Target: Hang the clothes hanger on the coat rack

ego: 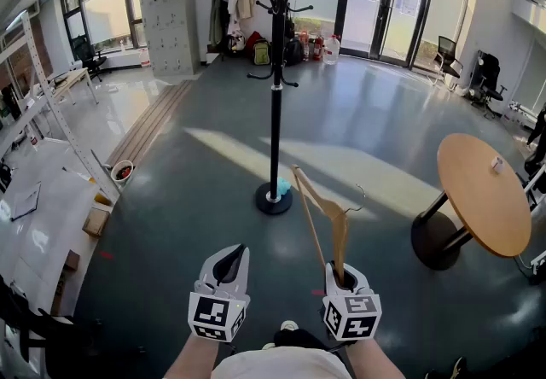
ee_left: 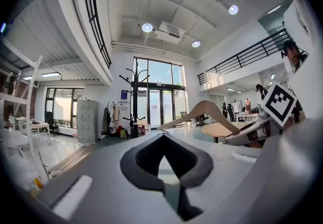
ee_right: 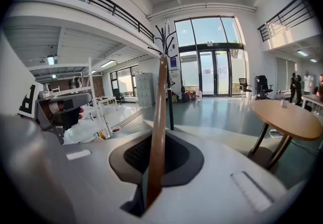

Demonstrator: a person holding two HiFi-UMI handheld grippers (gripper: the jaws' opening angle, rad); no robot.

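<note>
My right gripper (ego: 339, 271) is clamped tight on the wooden clothes hanger (ego: 339, 236). The jaws are almost fully together, with only the end of one wooden arm pinched between them. In the right gripper view that arm rises straight out of the pads like a brown slat. From my head view the hanger stands up and away from the gripper, its shoulder leaning to the left and its metal hook curling out to the right over the floor. It touches nothing but my jaws. My left gripper (ego: 229, 259) is held beside the right one, pointing level. Its jaws are drawn together and hold nothing, and the left gripper view shows only floor through the small gap between its dark pads. The coat rack (ego: 276, 96) stands ahead of me on the grey floor, a black pole on a round base with curved pegs at the top. The hanger is apart from it, on my side of it, and is not yet hooked on any peg. In the head view the hanger's upper end lies just right of the rack's base. A round wooden table (ego: 482, 194) stands off to my right, well clear of both grippers.
</note>
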